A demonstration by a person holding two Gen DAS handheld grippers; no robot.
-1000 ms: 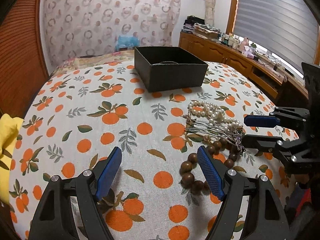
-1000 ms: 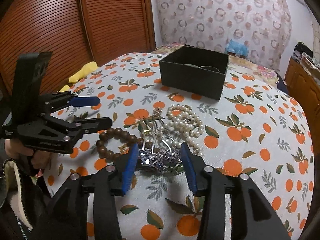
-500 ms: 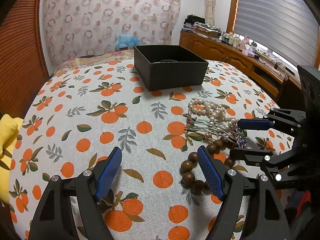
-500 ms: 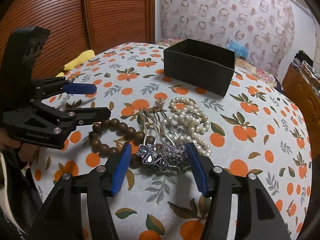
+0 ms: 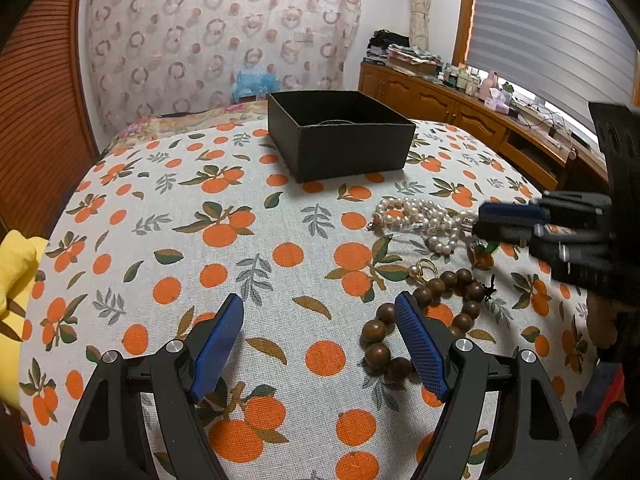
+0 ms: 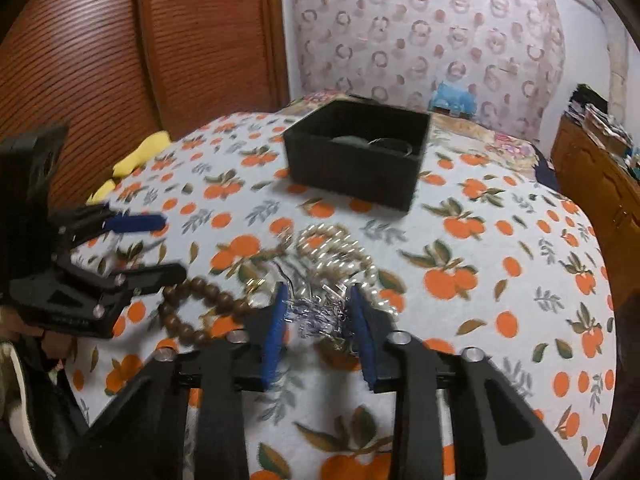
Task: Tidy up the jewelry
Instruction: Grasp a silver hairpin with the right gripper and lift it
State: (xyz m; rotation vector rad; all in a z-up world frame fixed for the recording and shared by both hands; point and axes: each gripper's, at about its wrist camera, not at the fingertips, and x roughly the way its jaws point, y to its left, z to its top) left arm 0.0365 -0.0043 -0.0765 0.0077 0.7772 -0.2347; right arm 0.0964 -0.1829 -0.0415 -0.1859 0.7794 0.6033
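Note:
On the orange-print cloth lie a brown bead bracelet [image 5: 460, 280] [image 6: 208, 292], a pearl necklace [image 5: 420, 210] [image 6: 332, 240] and a small gold ring [image 5: 422, 268] [image 6: 254, 284]. My right gripper [image 6: 318, 290] [image 5: 478, 221] is closing, and its blue pads press on the jewelled head of a silver hair comb [image 6: 320, 312], just in front of the pearls. My left gripper [image 5: 318, 300] [image 6: 174, 245] hangs open over bare cloth with nothing between its fingers; the bead bracelet is just right of it. The black box [image 5: 348, 152] [image 6: 352, 176] stands further back.
A bangle [image 6: 384, 144] and another piece lie inside the black box. A yellow cloth [image 5: 16, 264] [image 6: 140, 152] rests at the left edge of the bed. A cluttered wooden sideboard [image 5: 460, 108] runs along the right, and slatted wooden doors stand at the left.
The right gripper's jaws have narrowed onto the comb's jewelled head and shifted it forward toward the pearls. That uncovers the gold ring by the bracelet. The left gripper has not moved.

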